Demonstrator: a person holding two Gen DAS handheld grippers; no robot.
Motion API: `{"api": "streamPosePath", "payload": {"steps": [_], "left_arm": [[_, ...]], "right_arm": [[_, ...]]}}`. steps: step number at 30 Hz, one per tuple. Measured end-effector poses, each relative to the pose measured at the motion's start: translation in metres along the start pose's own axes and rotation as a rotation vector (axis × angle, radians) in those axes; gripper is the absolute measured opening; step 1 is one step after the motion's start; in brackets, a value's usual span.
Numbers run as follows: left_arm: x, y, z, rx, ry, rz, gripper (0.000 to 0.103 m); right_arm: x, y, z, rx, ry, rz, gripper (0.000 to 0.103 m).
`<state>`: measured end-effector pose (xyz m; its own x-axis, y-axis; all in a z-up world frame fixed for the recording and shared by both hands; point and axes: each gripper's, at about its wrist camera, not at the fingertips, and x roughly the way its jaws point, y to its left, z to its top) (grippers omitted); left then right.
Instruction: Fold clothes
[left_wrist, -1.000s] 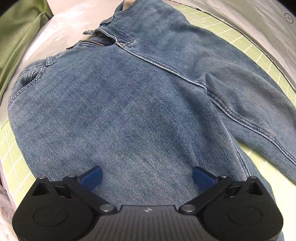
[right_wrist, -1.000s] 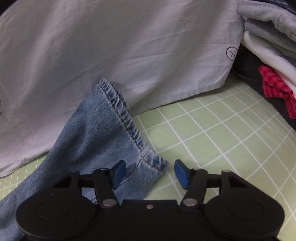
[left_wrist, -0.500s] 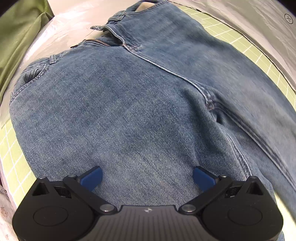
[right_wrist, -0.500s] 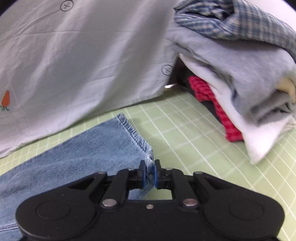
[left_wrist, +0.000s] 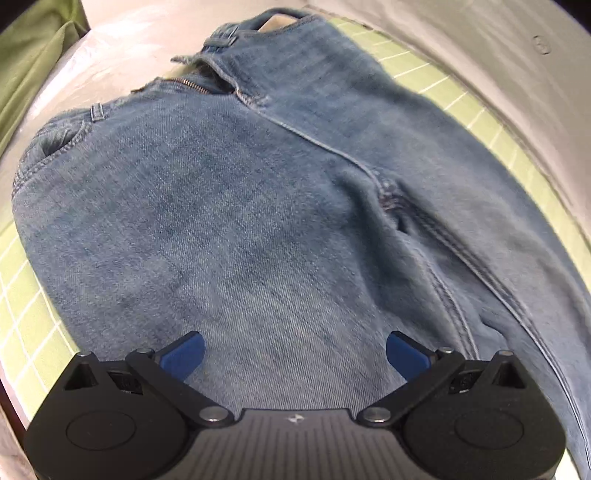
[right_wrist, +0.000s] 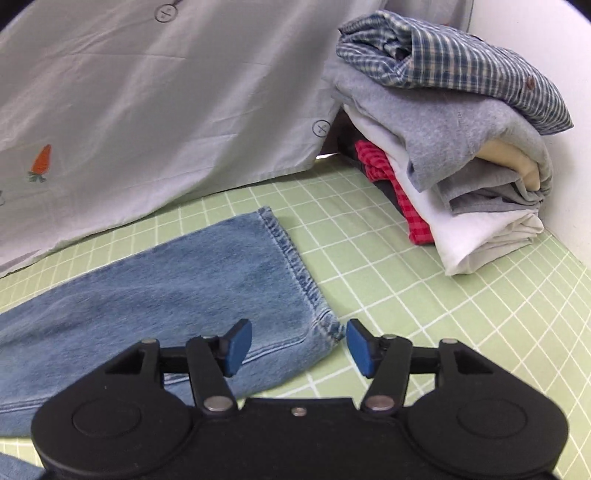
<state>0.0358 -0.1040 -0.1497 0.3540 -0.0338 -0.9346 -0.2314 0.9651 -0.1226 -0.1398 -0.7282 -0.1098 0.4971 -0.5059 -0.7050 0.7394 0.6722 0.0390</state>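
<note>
A pair of blue jeans (left_wrist: 258, 221) lies on a green grid mat (left_wrist: 22, 295), waistband and zipper at the far end. My left gripper (left_wrist: 295, 354) is open just above the thigh area, holding nothing. In the right wrist view a jeans leg (right_wrist: 166, 288) lies flat, its stitched hem (right_wrist: 295, 273) running toward my right gripper (right_wrist: 299, 345). That gripper is open, with the hem's near corner between its blue pads (right_wrist: 238, 345), not gripped.
A pale grey sheet (right_wrist: 147, 110) with a carrot print lies behind the jeans leg. A stack of folded clothes (right_wrist: 461, 147), plaid shirt on top, stands at the right by a white wall. Green fabric (left_wrist: 33, 62) shows at the far left.
My right gripper shut on the hem corner, carried it to the right so the leg lies straight, and has now opened and let go. The left gripper stayed open over the jeans.
</note>
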Motion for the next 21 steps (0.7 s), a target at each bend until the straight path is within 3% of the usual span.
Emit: {"api": "streamPosePath", "payload": {"steps": [5, 11, 17, 21], "left_arm": [[-0.028, 0.026, -0.014, 0.039, -0.061, -0.011, 0.103], [-0.054, 0.083, -0.028, -0.038, -0.091, -0.031, 0.103], [-0.059, 0.152, -0.006, -0.115, -0.111, -0.018, 0.103], [-0.059, 0.188, 0.024, -0.09, -0.144, 0.007, 0.103]], "right_arm": [[-0.03, 0.016, -0.033, -0.019, 0.036, 0.045, 0.074], [-0.057, 0.043, -0.084, -0.006, 0.123, 0.088, 0.078], [-0.08, 0.087, -0.125, -0.024, 0.187, 0.097, 0.079], [-0.092, 0.123, -0.139, -0.022, 0.189, 0.074, 0.082]]}}
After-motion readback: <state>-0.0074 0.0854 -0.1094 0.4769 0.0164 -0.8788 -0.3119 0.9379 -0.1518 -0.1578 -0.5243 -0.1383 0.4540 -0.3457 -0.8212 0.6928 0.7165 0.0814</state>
